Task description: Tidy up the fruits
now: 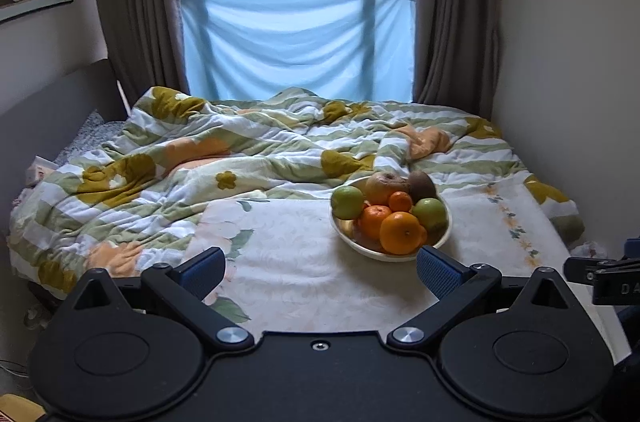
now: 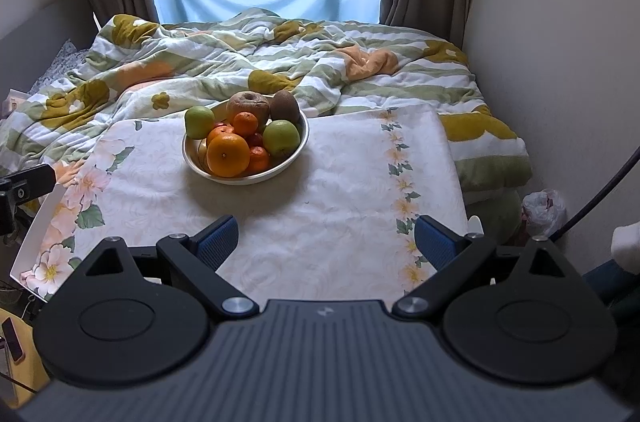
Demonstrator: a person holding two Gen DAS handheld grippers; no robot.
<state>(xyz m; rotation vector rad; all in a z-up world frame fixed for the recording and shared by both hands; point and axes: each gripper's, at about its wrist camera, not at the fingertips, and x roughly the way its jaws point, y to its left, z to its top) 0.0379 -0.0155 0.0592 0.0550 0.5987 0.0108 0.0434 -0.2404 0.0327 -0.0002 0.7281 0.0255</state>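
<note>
A cream bowl (image 1: 442, 238) piled with fruit stands on a floral cloth-covered table (image 1: 304, 262). It holds a large orange (image 1: 402, 232), small mandarins (image 1: 374, 218), two green apples (image 1: 347, 201), a brown kiwi (image 1: 422, 184) and a wrinkled brownish fruit (image 1: 386, 185). The bowl (image 2: 296, 154) also shows in the right wrist view, with the large orange (image 2: 228, 154) in front. My left gripper (image 1: 322, 272) is open and empty, just short of the bowl. My right gripper (image 2: 326, 240) is open and empty, well back from the bowl.
A bed with a rumpled floral quilt (image 1: 208, 158) lies behind the table, below a window with a blue cloth (image 1: 296, 42) and brown curtains. Walls close in on both sides. A plastic bag (image 2: 544, 208) lies on the floor at right.
</note>
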